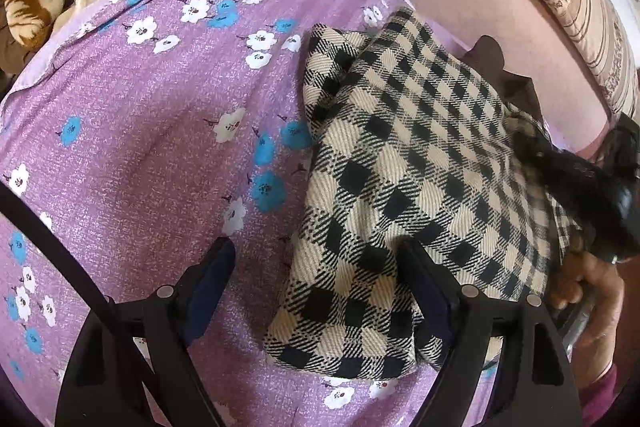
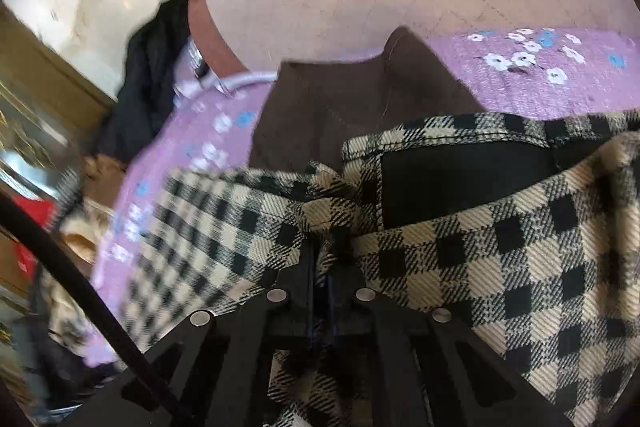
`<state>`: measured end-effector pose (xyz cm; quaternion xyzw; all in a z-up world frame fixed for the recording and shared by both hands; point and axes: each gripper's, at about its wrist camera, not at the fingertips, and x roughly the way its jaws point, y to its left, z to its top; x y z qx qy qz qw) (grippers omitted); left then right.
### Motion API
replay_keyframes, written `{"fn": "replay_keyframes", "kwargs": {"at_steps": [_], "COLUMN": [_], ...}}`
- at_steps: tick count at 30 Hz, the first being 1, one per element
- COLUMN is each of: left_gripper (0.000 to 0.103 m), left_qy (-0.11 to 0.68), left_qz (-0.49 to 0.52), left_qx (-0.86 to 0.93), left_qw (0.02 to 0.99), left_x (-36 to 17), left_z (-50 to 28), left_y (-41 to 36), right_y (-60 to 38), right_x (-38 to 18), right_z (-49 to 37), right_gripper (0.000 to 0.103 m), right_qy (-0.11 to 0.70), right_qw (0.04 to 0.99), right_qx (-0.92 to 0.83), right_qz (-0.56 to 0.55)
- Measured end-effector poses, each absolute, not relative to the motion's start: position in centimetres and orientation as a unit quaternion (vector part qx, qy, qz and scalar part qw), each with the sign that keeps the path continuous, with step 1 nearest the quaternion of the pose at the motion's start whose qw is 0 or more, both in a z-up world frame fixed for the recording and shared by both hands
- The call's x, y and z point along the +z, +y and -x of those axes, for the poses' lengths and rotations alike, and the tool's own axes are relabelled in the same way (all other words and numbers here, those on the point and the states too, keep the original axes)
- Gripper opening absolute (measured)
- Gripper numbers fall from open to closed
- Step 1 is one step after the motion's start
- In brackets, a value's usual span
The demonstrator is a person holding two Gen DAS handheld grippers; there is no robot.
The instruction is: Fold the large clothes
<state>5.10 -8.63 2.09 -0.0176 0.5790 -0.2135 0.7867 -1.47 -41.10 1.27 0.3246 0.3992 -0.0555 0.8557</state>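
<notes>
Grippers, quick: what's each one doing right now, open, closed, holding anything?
Left gripper: jaws open, holding nothing, poised over the checked garment's edge.
Right gripper: jaws closed, pinching a fold of the checked garment.

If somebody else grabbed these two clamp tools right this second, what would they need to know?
Left gripper: open, holding nothing, hovering over the near end of the checked garment.
Right gripper: shut on a bunched edge of the checked garment.
The garment lies partly folded on the purple floral sheet, its dark lining showing at the right gripper.
Done: looks at least one fold in.
Left: probably finish the fold, then smooth it flat.
</notes>
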Motion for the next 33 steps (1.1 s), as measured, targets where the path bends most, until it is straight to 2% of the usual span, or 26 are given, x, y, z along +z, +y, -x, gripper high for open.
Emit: {"fn": "replay_keyframes", "kwargs": {"at_steps": [2, 5, 7, 10, 13, 15, 17, 18, 19, 22, 28, 30, 31, 32, 33], "left_gripper": [0.083, 0.083, 0.083, 0.083, 0.083, 0.083, 0.083, 0.083, 0.083, 0.083, 0.083, 0.083, 0.083, 0.083, 0.083], "left_qy": [0.57, 0.556, 0.554, 0.577, 0.601, 0.603, 0.599, 0.6, 0.602, 0.594, 0.587, 0.589, 0.589, 0.586, 0.584], "left_qz": [0.008, 0.012, 0.01, 0.01, 0.028, 0.036, 0.042, 0.043, 0.044, 0.025, 0.003, 0.012, 0.013, 0.01, 0.008], "left_qx": [-0.21, -0.202, -0.194, -0.178, -0.177, -0.177, -0.174, -0.173, -0.177, -0.179, -0.176, -0.176, -0.178, -0.179, -0.181], "left_qw": [0.795, 0.806, 0.809, 0.797, 0.779, 0.777, 0.781, 0.78, 0.777, 0.784, 0.79, 0.788, 0.788, 0.79, 0.791], "left_x": [2.7, 3.7, 3.8, 3.2, 2.8, 2.9, 2.9, 2.8, 2.6, 2.7, 2.2, 2.2, 2.4, 2.6, 2.9], "left_z": [-4.9, -4.8, -4.9, -4.6, -3.9, -3.3, -2.6, -2.4, -2.3, -2.2, -3.0, -3.2, -3.3, -3.2, -3.1], "left_y": [-8.3, -7.4, -7.2, -6.0, -4.5, -3.5, -2.8, -2.6, -2.7, -3.0, -3.3, -3.1, -3.0, -2.9, -2.3], "right_y": [-41.6, -41.4, -40.6, -39.4, -38.7, -37.2, -35.5, -33.8, -32.9, -28.6, -23.9, -23.9, -24.0, -24.2, -24.6], "right_x": [2.9, 4.7, 4.5, 1.1, 3.3, 6.3, 7.9, 8.4, 8.4, 6.7, 2.3, 1.3, 1.2, 1.0, 1.0], "right_z": [3.4, 5.8, 5.7, 3.2, 3.8, 4.3, 3.6, 2.4, 1.4, -4.1, -11.4, -11.9, -12.0, -12.2, -12.3], "right_gripper": [0.011, 0.011, 0.011, 0.011, 0.012, 0.022, 0.055, 0.061, 0.062, 0.062, 0.062, 0.049, 0.029, 0.015, 0.012], "right_qy": [0.381, 0.35, 0.371, 0.456, 0.438, 0.404, 0.386, 0.384, 0.387, 0.424, 0.473, 0.486, 0.489, 0.494, 0.494], "right_qw": [0.858, 0.872, 0.87, 0.843, 0.854, 0.873, 0.883, 0.886, 0.884, 0.863, 0.845, 0.844, 0.844, 0.844, 0.843], "right_qx": [-0.054, -0.039, -0.039, -0.078, -0.094, -0.082, -0.068, -0.042, -0.024, 0.042, 0.033, 0.011, 0.0, -0.008, -0.004], "right_qz": [-0.339, -0.341, -0.322, -0.274, -0.264, -0.261, -0.257, -0.257, -0.26, -0.273, -0.246, -0.227, -0.219, -0.21, -0.215]}}
